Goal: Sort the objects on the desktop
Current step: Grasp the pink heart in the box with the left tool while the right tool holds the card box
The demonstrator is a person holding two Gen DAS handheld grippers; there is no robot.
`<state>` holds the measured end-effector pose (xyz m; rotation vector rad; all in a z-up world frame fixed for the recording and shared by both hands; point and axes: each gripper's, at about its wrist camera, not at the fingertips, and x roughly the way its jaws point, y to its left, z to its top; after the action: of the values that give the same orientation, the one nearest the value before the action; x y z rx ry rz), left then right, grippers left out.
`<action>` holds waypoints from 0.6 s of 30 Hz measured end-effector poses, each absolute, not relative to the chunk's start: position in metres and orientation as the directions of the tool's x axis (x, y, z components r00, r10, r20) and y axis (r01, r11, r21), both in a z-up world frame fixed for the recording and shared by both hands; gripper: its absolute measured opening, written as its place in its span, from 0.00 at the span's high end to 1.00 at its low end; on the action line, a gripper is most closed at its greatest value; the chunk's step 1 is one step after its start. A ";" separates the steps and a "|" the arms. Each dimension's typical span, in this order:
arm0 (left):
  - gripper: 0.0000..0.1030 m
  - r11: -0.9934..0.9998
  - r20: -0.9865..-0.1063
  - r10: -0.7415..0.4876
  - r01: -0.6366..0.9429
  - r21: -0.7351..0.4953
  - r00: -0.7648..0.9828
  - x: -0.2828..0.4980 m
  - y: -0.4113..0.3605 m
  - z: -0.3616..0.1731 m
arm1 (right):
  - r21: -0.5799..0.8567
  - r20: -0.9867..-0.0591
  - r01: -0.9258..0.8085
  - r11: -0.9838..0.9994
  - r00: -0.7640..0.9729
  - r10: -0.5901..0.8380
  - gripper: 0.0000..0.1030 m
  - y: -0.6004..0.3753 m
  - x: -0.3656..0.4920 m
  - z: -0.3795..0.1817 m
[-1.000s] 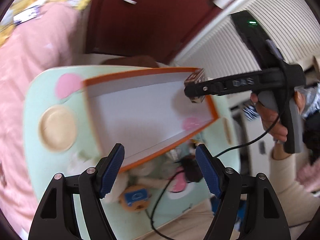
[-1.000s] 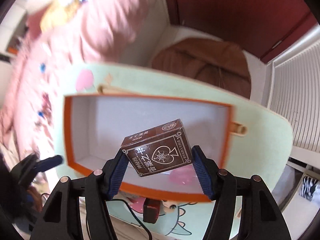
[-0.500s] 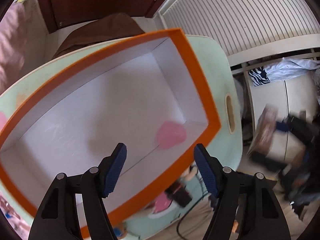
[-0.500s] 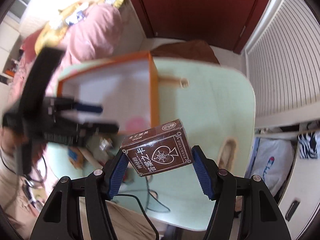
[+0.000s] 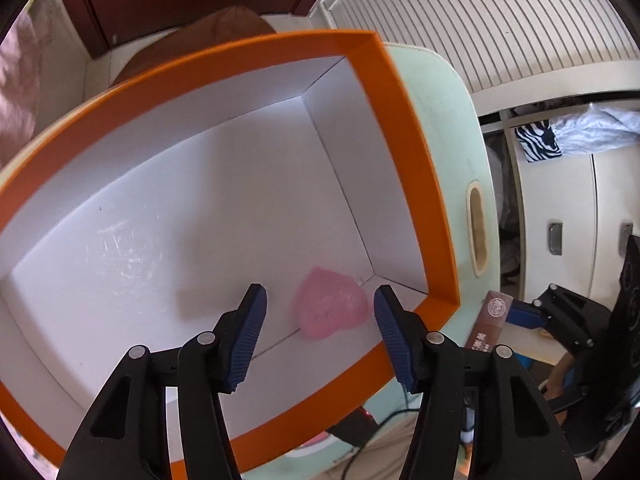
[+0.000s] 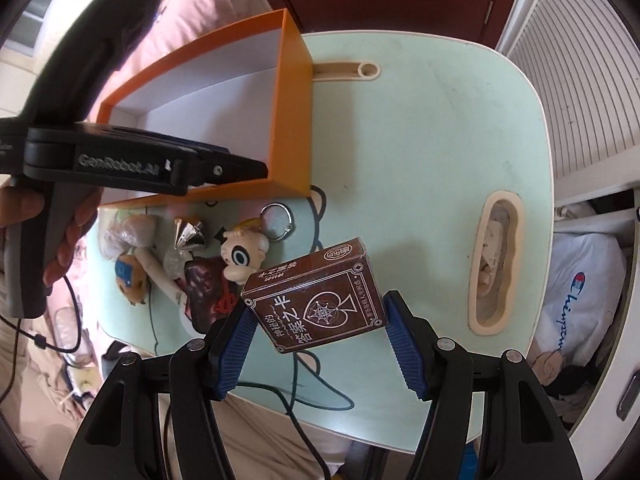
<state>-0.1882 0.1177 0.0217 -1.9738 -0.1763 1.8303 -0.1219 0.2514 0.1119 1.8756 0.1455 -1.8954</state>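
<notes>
Box [image 5: 404,152]: orange outside and rim, white inside. Heart-shaped piece [image 5: 330,312] in it: translucent pink. Card pack [image 6: 316,296]: brown, white spade emblem and lettering. Table [image 6: 420,128]: pale mint green, cream edge. Gripper pads [image 6: 236,340]: blue, ribbed.

Table [image 6: 420,128] right of orange box [image 6: 294,120] clear; trinkets [image 6: 240,256] crowd front-left.

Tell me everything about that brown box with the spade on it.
The brown cardboard card box looks like a playing-card pack: white Chinese lettering, a spade emblem with a star on its face, a round logo on its end. It is closed, tilted, held above the mint-green table by the right gripper, whose blue pads press its sides.
</notes>
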 end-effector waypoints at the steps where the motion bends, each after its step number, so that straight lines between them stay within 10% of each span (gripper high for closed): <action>1: 0.47 -0.896 -0.923 0.371 -0.221 -0.386 0.107 -0.187 0.119 0.023 | 0.249 -0.967 0.393 -0.885 0.041 -0.253 0.38 0.253 -0.122 0.112; 3: 0.62 -0.900 -0.942 0.324 -0.277 -0.335 0.088 -0.184 0.122 0.025 | 0.251 -0.966 0.393 -0.885 0.037 -0.258 0.38 0.253 -0.122 0.112; 18: 0.62 -0.943 -0.973 0.230 -0.251 -0.217 -0.026 -0.191 0.072 0.042 | 0.240 -0.967 0.420 -0.875 0.025 -0.254 0.38 0.247 -0.122 0.114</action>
<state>-0.1910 0.0723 0.0417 -1.9267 0.0217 2.0371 -0.1216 0.2467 0.1139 1.8420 0.1684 -1.9016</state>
